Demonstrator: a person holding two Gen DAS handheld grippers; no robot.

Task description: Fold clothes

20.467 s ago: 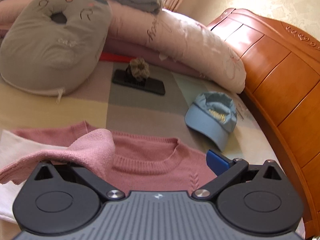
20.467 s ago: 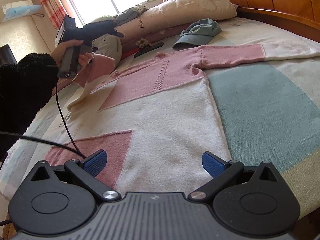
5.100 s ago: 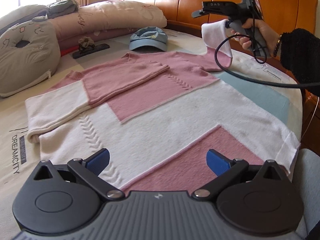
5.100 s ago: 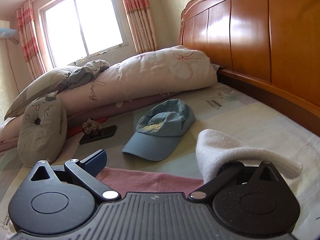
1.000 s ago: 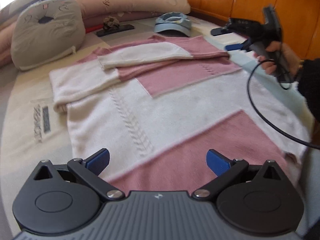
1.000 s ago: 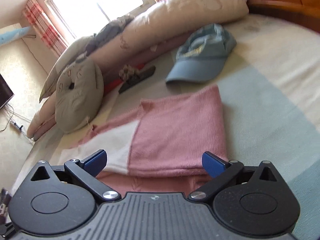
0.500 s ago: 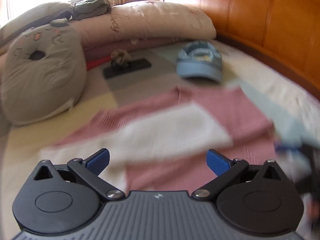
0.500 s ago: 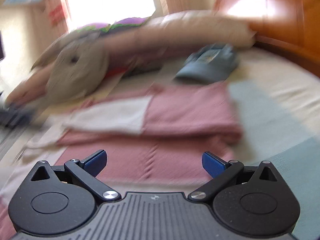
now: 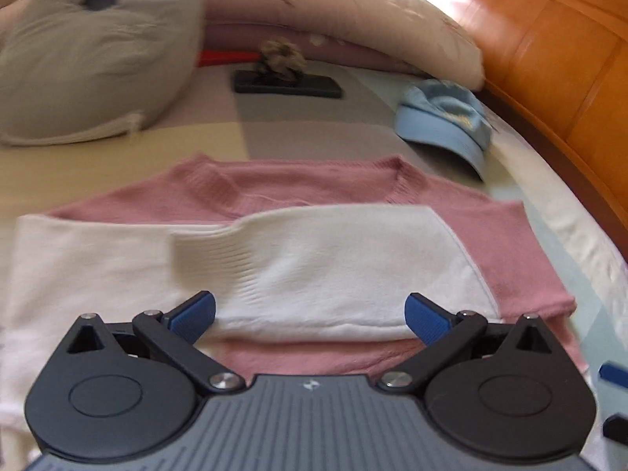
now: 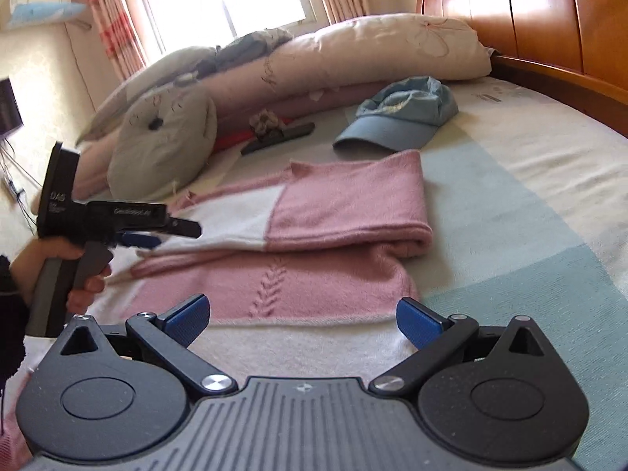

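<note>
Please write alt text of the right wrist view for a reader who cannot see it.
A pink and white sweater lies on a bed with both sleeves folded across its chest, under the open right gripper. At the left, a hand holds the open left gripper above the sweater; a blue cap and pillows lie beyond.

- The bed [image 10: 541,180] carries everything, under a sheet of pale cream, grey and light blue blocks, with a wooden headboard [image 10: 549,19] along one side.
- A pink and white sweater [image 9: 314,235] lies flat in the middle, sleeves folded across its chest.
- Past the sweater's collar: a blue cap [image 10: 400,114], a dark phone [image 9: 286,84] with a scrunchie [image 9: 280,57] on it.
- Beyond the phone: a grey cushion [image 9: 94,43] and a long pale pillow [image 10: 373,47].
</note>
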